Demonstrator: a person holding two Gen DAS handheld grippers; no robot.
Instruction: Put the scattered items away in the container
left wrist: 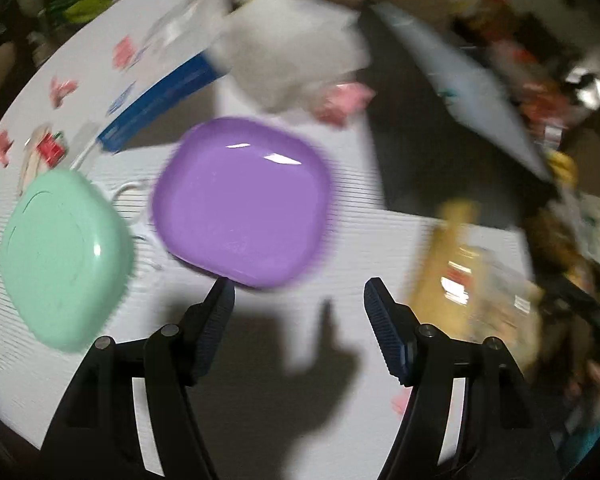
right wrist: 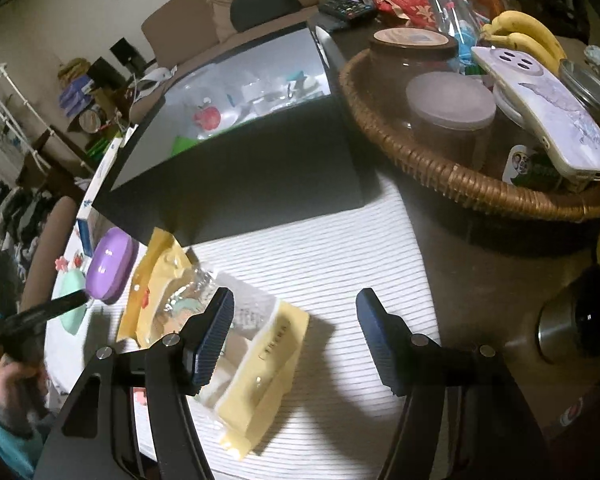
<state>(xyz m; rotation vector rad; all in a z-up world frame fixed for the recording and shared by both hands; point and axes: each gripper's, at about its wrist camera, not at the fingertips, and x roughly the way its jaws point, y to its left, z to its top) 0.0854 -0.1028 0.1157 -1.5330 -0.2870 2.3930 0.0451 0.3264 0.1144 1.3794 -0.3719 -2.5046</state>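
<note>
Both grippers empty, items not yet boxed

The left gripper (left wrist: 299, 294) stood with jaws apart, the purple case (left wrist: 242, 200) at its twelve o'clock; the right gripper (right wrist: 295, 305), jaws apart around nothing, had the yellow packet (right wrist: 260, 356) at nine o'clock and the black container (right wrist: 236, 176) at twelve. Centre each item between the pads before closing.

a dark table (right wrist: 480, 280) carries a white ribbed mat (right wrist: 340, 272). on the mat lie a purple case (left wrist: 240, 200), a mint green case (left wrist: 64, 256) just beside it, and a yellow packet (right wrist: 260, 360) with a clear window. a black open box (right wrist: 240, 168) stands partly on the mat, and a wicker basket (right wrist: 460, 184) sits on the bare table.
</note>
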